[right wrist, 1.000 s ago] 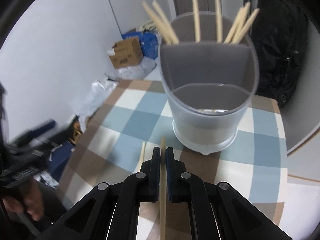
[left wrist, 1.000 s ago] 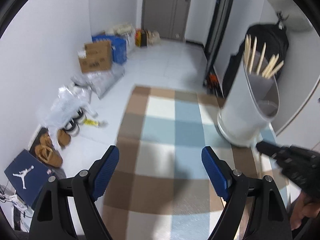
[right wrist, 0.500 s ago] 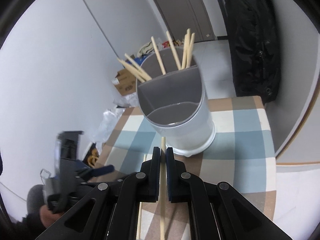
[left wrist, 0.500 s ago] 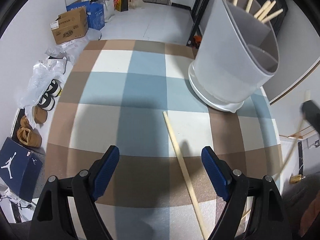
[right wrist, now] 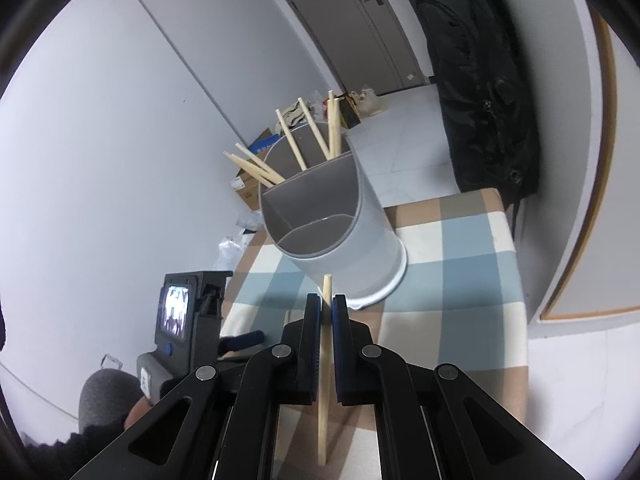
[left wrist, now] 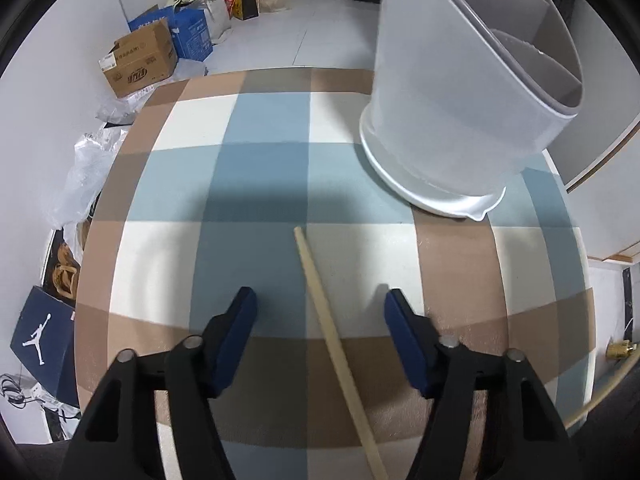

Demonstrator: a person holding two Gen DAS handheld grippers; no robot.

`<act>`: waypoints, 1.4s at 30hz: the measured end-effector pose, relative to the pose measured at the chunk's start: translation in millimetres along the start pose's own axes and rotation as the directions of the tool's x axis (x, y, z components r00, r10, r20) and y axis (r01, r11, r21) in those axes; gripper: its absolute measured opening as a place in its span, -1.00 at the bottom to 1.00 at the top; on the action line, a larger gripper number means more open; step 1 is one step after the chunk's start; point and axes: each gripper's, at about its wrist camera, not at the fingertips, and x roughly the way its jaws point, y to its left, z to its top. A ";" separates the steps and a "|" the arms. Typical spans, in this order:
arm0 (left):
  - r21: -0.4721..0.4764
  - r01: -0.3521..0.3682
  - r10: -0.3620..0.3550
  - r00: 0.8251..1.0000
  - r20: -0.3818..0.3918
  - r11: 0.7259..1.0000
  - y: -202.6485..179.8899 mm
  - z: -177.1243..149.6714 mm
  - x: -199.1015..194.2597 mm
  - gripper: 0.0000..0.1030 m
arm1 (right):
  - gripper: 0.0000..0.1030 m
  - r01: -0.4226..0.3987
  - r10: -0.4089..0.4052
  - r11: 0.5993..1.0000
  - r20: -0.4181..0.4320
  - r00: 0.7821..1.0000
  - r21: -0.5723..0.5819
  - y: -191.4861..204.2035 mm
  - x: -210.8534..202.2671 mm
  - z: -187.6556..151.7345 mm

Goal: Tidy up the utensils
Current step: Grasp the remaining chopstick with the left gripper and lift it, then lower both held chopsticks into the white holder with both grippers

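A wooden chopstick (left wrist: 332, 336) lies on the checked tablecloth (left wrist: 256, 184), running between the fingers of my open left gripper (left wrist: 320, 312), which hangs low over it. A grey divided utensil holder (left wrist: 472, 112) stands to the right and beyond. My right gripper (right wrist: 327, 312) is shut on another chopstick (right wrist: 324, 364) and holds it above the table, in front of the holder (right wrist: 340, 232). The holder's back compartment holds several chopsticks (right wrist: 304, 140). The left gripper's body (right wrist: 188, 316) shows at the left of the right wrist view.
The table edge curves at left, with cardboard boxes (left wrist: 140, 60), bags and a shoe box (left wrist: 40, 340) on the floor below. A black backpack (right wrist: 480, 92) hangs against the wall behind the table. A wall stands to the right of the holder.
My left gripper has dropped toward the table and now straddles the loose chopstick. My right gripper has lifted and drawn back from the holder with its chopstick still clamped.
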 end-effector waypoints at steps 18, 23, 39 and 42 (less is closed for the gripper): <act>-0.035 0.072 -0.070 0.995 0.065 0.997 -1.0 3.8 -4.8 -0.94 | -0.91 -0.010 0.011 0.999 -0.009 1.000 0.049 -15.7 -4.5 -0.4; -0.085 0.109 -0.101 0.991 0.092 0.990 5.5 5.5 -9.2 -0.95 | -0.91 -0.008 0.009 0.998 -0.016 1.000 0.057 -16.1 -1.7 -0.9; -0.085 0.155 -0.117 0.932 0.343 0.984 19.9 -0.5 -68.2 -0.96 | -0.91 -0.013 0.011 0.999 0.029 1.000 0.039 -2.3 -5.7 -0.5; -0.080 0.160 -0.119 0.921 0.371 0.984 23.9 -2.0 -76.4 -0.96 | -0.91 -0.015 0.015 1.000 0.044 0.999 0.020 4.5 -6.6 -0.7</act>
